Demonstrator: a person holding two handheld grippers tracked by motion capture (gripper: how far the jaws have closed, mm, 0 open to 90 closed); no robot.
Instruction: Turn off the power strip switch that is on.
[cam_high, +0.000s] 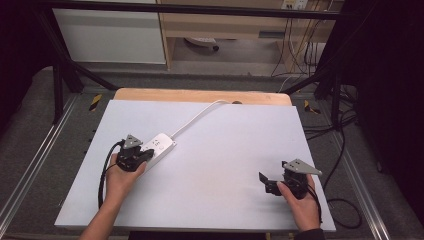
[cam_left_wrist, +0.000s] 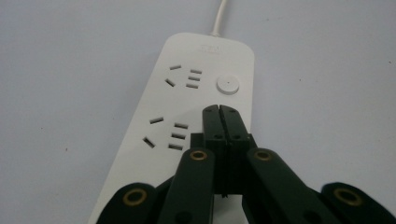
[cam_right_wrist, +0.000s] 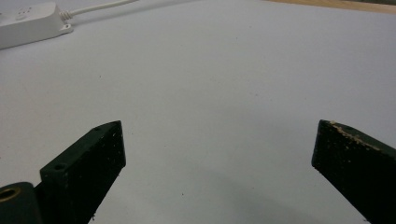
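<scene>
High view first: the left tool (cam_high: 142, 156) sits over the near end of a white power strip (cam_high: 161, 146), held in the person's left hand (cam_high: 120, 175), while the right tool (cam_high: 267, 182) rests low over the bare white surface (cam_high: 220, 165), well apart from the strip and held in the right hand (cam_high: 302, 202). From the left gripper view, the left tool (cam_left_wrist: 219, 109) has its two black jaws pressed together with nothing between them, tips meeting just above the strip's top face. The power strip (cam_left_wrist: 187, 102) runs away from this tool, lying flat on the surface; just ahead of the tips and slightly to the right is a round button (cam_left_wrist: 228, 85), and to the left of the jaws lie two groups of socket slots, one nearer and one farther. Whether the tips actually touch the strip's plastic cannot be told. A white cord (cam_left_wrist: 220, 14) leaves the strip's far end and, in the high view, curves off toward the surface's wooden far edge (cam_high: 200, 95). From the right gripper view, the right tool (cam_right_wrist: 219, 154) stands spread wide with only bare surface between its jaws; the strip's end (cam_right_wrist: 28, 23) lies far ahead and off to the left.
</scene>
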